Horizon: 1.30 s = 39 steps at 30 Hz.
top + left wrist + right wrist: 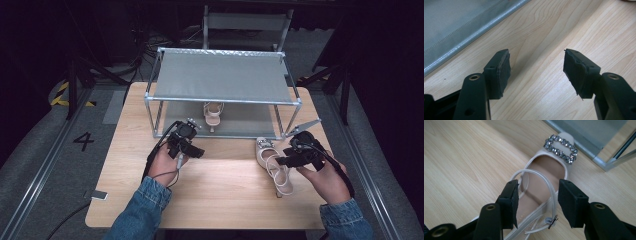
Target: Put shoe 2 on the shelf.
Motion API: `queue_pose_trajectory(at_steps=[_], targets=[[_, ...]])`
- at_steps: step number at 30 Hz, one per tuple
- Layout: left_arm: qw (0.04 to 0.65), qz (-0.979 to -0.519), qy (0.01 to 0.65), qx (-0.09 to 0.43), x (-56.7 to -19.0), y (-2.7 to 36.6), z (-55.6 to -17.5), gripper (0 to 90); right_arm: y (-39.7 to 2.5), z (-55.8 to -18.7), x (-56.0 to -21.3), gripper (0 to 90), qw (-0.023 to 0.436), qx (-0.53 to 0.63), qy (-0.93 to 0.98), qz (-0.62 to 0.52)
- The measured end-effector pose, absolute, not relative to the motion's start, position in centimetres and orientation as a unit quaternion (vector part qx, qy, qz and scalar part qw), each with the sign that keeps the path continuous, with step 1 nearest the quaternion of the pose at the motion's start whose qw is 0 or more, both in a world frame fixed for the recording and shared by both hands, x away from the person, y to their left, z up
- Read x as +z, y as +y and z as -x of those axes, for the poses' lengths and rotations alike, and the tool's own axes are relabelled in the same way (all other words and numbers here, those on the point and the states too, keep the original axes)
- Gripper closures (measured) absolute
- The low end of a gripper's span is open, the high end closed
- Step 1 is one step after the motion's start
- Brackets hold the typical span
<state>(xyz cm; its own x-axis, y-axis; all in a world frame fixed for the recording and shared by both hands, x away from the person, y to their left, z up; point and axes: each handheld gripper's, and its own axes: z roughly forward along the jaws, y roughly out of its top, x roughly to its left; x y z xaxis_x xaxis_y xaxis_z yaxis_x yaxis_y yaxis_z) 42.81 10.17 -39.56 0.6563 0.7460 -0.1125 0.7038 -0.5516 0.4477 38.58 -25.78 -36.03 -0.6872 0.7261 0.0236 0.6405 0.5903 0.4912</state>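
A: Left side first. The left gripper point(192, 150) sits over the wooden table point(225, 195), just in front of the shoe rack point(222, 77). In the left gripper view its jaws are spread wide with bare wood between the pads; nothing is pinched. The left hand point(167, 162) holds it from behind, a denim sleeve point(142, 210) coming in from the bottom edge.

B: Noted. What lies beyond those jaws?

A: The grey fabric of the rack's lower shelf point(454, 27) and its metal edge rail, upper left in that view. Apart from the gripper, no contact.

B: Centre of the table?

A: One beige heeled sandal point(212, 115) stands on the lower shelf of the rack, under the grey top shelf, toe towards the person.

B: And the right?

A: A second sandal point(272, 162) lies on the table just in front of the rack's right front post, jewelled buckle point(560, 148) end towards the rack, heel towards the person. The right gripper point(287, 160) is at its right side. In the right gripper view the jaws are spread, one on each side of the ankle strap point(541, 176) and the insole. Whether the pads touch the sandal, I cannot tell; there is a gap on each side.

B: Right hand?

A: The right hand point(327, 177) grips the tool, cable trailing over the wrist.
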Motion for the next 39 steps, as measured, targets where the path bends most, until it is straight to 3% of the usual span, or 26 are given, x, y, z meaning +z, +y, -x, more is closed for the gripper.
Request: queue_pose_trajectory(at_steps=[9,24,33,39], targets=[[0.232,-0.879,0.413,0.047,-39.6,10.4,-42.7,38.8,-24.7,-37.8,-35.4,50.9,0.057,0.256,0.883,-0.389],[0.228,-0.875,0.425,0.047,-39.8,11.4,-42.3,38.7,-22.5,-40.4,-40.3,52.4,0.005,0.202,0.887,-0.416],[0.228,-0.871,0.431,0.053,-39.9,12.1,-42.1,38.7,-21.6,-41.2,-42.0,55.6,-0.001,0.183,0.891,-0.416],[0.227,-0.872,0.431,0.052,-40.0,12.3,-42.2,38.8,-20.9,-41.1,-42.4,68.0,0.018,0.17,0.898,-0.406]])
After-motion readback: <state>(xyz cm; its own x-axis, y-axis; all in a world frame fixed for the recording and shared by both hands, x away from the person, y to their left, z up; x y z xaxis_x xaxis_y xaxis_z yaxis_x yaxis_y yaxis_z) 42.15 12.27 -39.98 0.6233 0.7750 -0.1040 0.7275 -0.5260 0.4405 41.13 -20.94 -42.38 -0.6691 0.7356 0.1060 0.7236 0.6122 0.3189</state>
